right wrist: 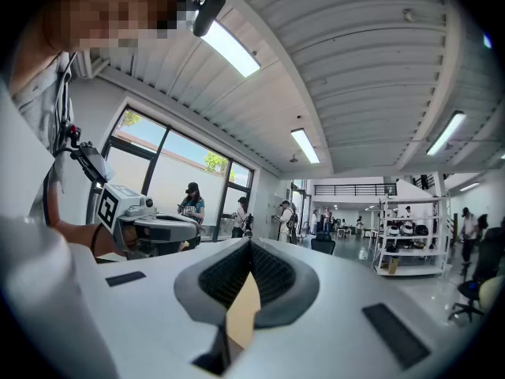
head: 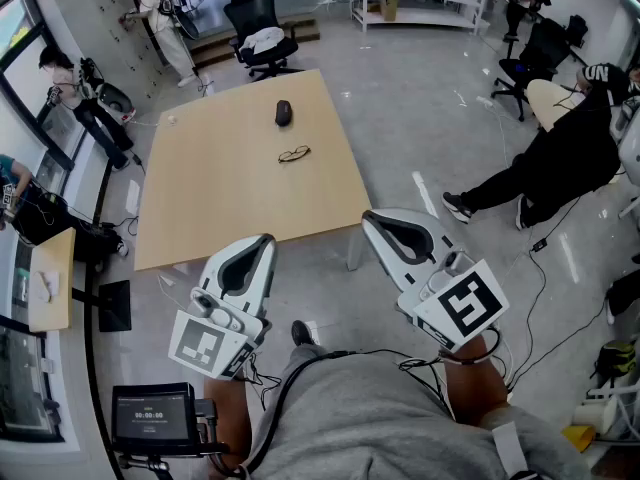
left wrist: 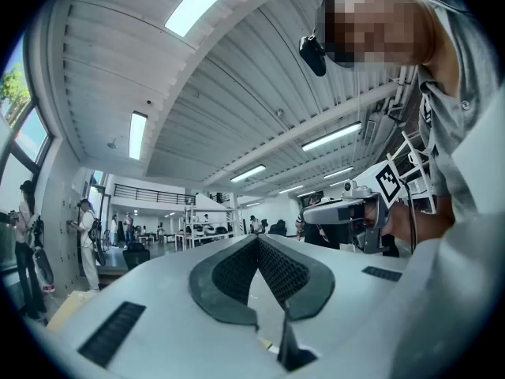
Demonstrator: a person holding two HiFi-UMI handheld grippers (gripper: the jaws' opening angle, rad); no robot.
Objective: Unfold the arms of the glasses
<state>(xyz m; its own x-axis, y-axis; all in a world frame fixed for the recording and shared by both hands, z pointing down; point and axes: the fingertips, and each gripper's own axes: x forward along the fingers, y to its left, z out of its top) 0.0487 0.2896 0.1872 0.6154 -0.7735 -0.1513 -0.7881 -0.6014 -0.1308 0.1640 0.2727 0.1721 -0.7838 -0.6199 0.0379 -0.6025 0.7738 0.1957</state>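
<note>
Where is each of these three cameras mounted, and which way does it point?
Head view: on the person's head, looking steeply down at the table and glasses; left gripper, right gripper and grey top show.
Left gripper view: on that gripper, along its shut jaws into the hall; grey top at right.
Right gripper view: likewise, facing the windows.
Shared: each gripper view catches the other gripper.

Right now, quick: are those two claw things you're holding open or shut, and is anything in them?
Left gripper: closed, holding nothing.
Right gripper: closed, holding nothing.
</note>
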